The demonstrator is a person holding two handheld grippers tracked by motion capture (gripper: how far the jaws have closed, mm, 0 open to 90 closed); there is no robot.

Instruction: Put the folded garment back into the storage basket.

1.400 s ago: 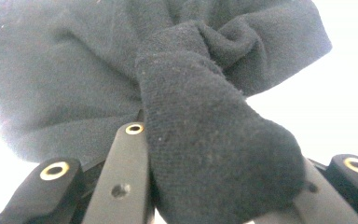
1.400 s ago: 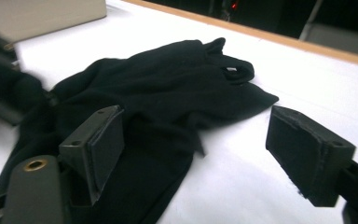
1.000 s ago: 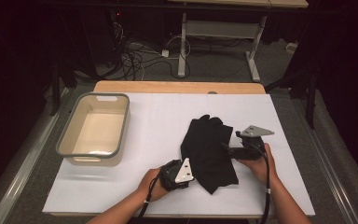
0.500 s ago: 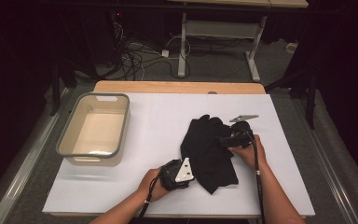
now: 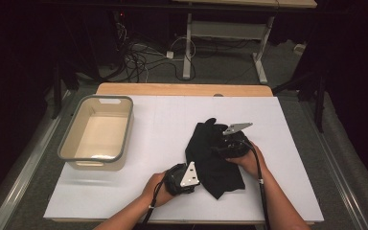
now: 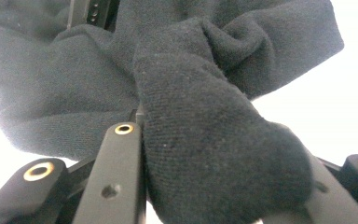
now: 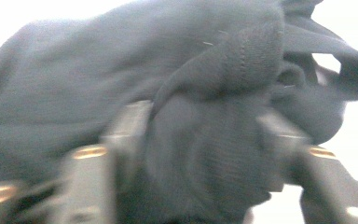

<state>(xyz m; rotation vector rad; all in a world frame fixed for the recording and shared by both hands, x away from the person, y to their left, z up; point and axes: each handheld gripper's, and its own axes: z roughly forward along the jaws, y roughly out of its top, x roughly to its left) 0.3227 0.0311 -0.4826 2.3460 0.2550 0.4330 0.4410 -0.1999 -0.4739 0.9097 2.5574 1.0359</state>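
Observation:
A crumpled black cloth (image 5: 211, 160) lies on the white table (image 5: 124, 196), right of its middle. My left gripper (image 5: 200, 176) is at the cloth's near left edge and is shut on a thick fold of it (image 6: 214, 154). The right gripper (image 5: 216, 148) reaches in from the right onto the upper part of the cloth. Its jaws have just been closing, and a bunch of cloth (image 7: 203, 126) sits pressed between them. That view is blurred. In the left gripper view, a dark piece of the other gripper (image 6: 93, 11) shows behind the cloth.
A grey-rimmed, cream plastic bin (image 5: 93, 164) stands on the left part of the table with nothing in it. Beyond the table's far wooden edge (image 5: 182, 89) are cables and the legs of a stand on the floor.
The right gripper has moved left from the cloth's right edge onto the cloth and closed on a bunch of it. The left gripper has kept its place and its grip.

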